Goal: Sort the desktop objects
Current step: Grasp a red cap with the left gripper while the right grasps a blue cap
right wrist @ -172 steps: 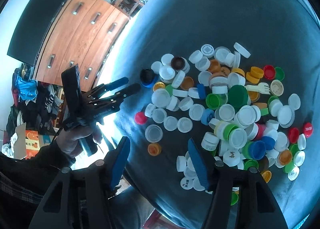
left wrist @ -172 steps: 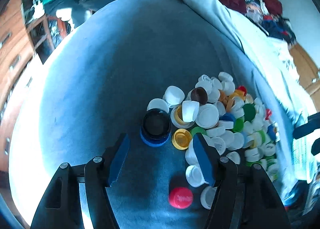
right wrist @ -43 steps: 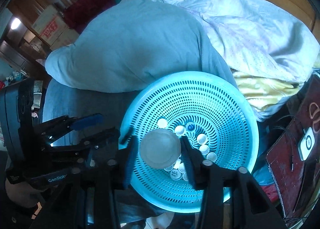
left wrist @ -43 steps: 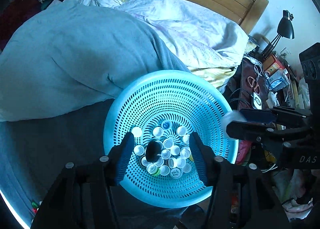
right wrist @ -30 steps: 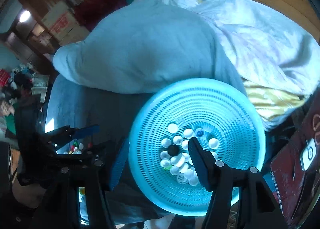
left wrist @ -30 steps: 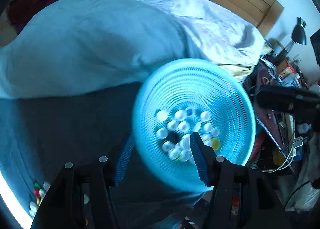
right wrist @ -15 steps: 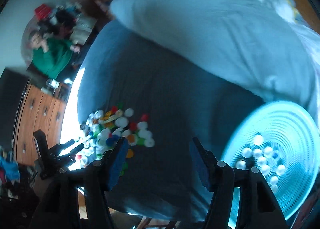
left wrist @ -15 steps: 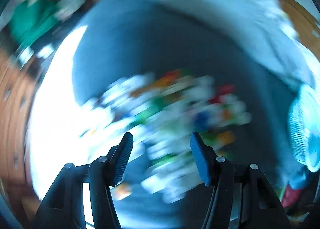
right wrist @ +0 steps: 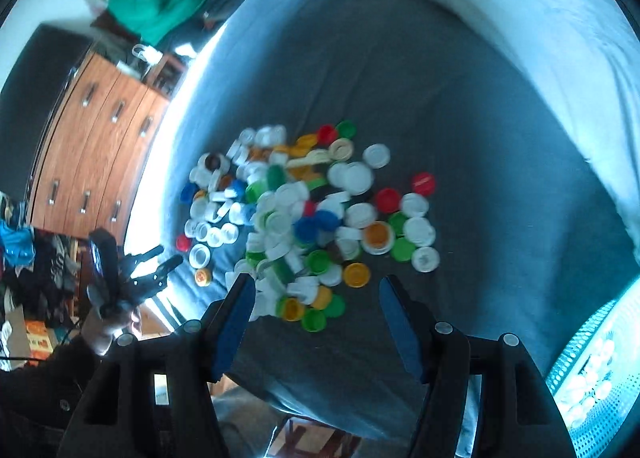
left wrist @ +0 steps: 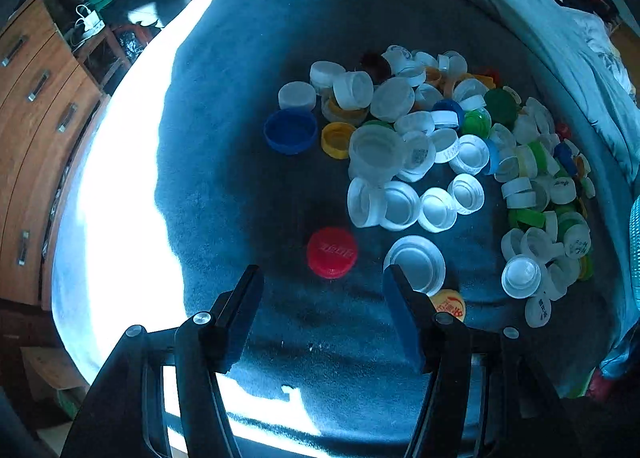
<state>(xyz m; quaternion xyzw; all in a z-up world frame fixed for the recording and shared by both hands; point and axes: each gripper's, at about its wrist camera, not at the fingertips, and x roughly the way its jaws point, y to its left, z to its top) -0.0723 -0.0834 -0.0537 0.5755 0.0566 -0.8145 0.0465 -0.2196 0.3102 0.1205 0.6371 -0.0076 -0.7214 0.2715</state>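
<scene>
over bed (left wrist: 248, 161), both tongs loose and empty: left gripper (left wrist: 322, 312) gaping just short of red cap (left wrist: 331, 252), right gripper (right wrist: 316, 308) spread above cap pile (right wrist: 304, 209); basket (right wrist: 592, 362) off right.

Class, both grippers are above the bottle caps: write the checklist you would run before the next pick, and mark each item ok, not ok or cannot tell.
1. Left gripper open and empty: ok.
2. Right gripper open and empty: ok.
3. Red cap lies apart from the pile, just ahead of the left fingers: ok.
4. Right fingers centred on one cap: not ok, several crowd there.
5. Basket within view for the drop: ok.
6. Sorting rule for colours: cannot tell.
</scene>
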